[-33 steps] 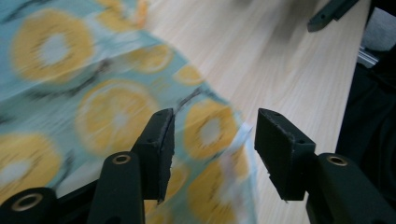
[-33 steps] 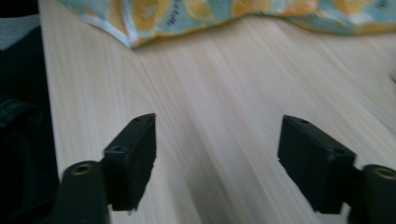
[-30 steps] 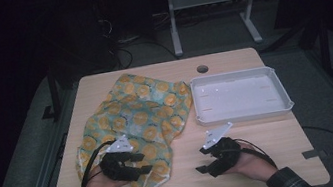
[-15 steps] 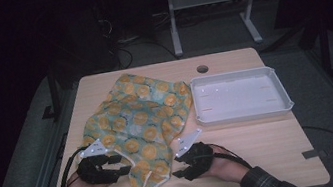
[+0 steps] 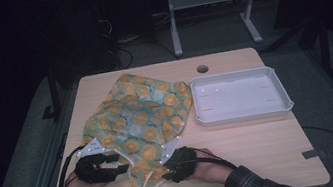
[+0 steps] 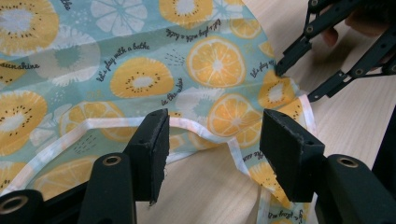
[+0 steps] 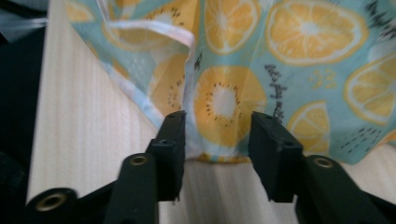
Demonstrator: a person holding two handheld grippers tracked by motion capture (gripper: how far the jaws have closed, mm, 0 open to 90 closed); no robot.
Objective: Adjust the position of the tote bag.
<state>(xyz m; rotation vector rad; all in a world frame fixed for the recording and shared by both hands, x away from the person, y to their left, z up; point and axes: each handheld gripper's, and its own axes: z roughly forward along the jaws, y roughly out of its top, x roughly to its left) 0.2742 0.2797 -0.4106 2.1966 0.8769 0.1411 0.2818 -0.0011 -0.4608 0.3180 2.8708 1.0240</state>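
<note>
The left gripper (image 6: 212, 154) has its jaws standing apart over the near hem of the fruit-print cloth (image 5: 141, 125); the white edging (image 6: 116, 125) runs between the two pads, which do not press on it. The right gripper (image 7: 217, 149) has just been closing its jaws, and they straddle the cloth's lower edge at a kiwi-slice print, with a gap left on either side, so nothing is clamped. In the high view, the left gripper (image 5: 100, 166) sits at the cloth's near left corner and the right gripper (image 5: 178, 165) at its near right edge, each in a hand (image 5: 206, 168). The cloth lies rumpled on the wooden table (image 5: 263, 144), on its left half, just beside a white tray (image 5: 243, 111) that stands on the right.
</note>
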